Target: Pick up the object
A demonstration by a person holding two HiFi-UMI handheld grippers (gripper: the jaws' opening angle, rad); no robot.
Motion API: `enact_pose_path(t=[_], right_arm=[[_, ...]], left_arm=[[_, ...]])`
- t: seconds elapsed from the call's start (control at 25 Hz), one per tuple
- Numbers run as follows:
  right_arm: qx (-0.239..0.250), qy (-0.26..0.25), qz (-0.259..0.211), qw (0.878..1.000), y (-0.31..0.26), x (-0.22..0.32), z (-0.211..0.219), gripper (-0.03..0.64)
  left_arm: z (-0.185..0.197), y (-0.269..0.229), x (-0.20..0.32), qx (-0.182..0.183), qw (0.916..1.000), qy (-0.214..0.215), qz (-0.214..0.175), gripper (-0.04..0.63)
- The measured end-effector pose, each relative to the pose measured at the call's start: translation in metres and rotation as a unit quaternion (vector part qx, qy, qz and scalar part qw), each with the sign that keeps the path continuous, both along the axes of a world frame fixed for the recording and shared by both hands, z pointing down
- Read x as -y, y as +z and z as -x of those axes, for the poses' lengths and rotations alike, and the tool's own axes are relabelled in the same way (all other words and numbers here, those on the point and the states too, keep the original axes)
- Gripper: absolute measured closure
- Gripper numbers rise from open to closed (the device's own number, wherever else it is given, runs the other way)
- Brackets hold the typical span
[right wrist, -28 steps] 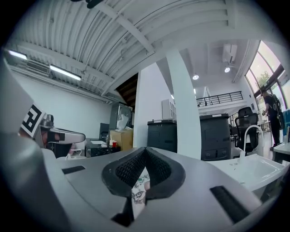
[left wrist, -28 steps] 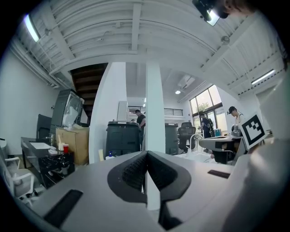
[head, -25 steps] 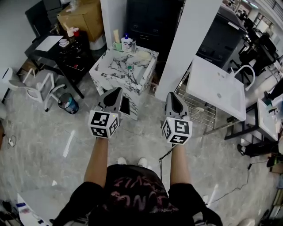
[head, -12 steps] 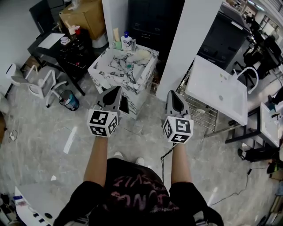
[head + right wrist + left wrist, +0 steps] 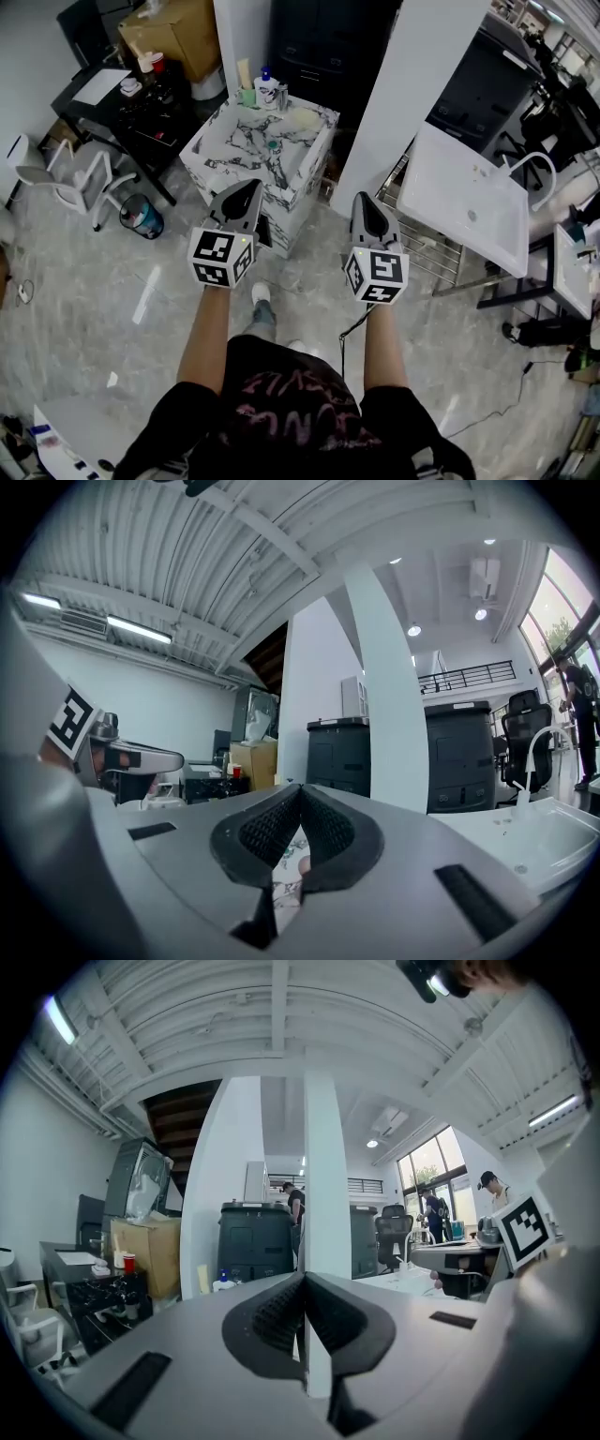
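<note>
Worktop [image 5: 225, 155]: white marble-look finish with dark veins. Floor [image 5: 103, 281]: polished grey stone, glossy. Box [image 5: 178, 37]: matt brown cardboard. Left gripper [image 5: 249, 187] and right gripper [image 5: 364, 199]: matt grey plastic shells; pads [image 5: 277, 1312] dark and ribbed.

— What lies ahead of the jaws of the left gripper [image 5: 251, 187]?
— The bench [image 5: 234, 159], just beyond them, with bottles [image 5: 267, 92] at its far edge.
— And the right gripper [image 5: 363, 199]?
— A pillar [image 5: 412, 84] stands ahead of its jaws, with a sink [image 5: 469, 202] to their right. A chair [image 5: 80, 178] and a bin [image 5: 141, 217] sit left of the left jaws.
</note>
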State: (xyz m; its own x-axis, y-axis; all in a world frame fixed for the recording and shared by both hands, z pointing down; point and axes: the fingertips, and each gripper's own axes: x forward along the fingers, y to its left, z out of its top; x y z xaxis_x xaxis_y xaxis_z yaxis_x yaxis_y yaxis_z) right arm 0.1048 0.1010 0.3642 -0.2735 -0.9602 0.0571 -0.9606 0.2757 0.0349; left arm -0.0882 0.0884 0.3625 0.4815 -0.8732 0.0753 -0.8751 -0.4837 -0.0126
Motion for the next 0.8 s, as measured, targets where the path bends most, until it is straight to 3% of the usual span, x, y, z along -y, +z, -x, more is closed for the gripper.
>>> enact_pose_path(t=[0.52,0.8], right_arm=[[0.001,0.04,0.007,0.999,0.0,0.152,0.024,0.601],[0.001,0.08,0.005,0.997,-0.001,0.203,0.03,0.601]], left_arm=[[0.015,0.01,0.166,0.002,0.9986,0.05,0.014,0.58],[0.022,0.011,0.231,0.001,0.9961,0.086,0.015,0.58]])
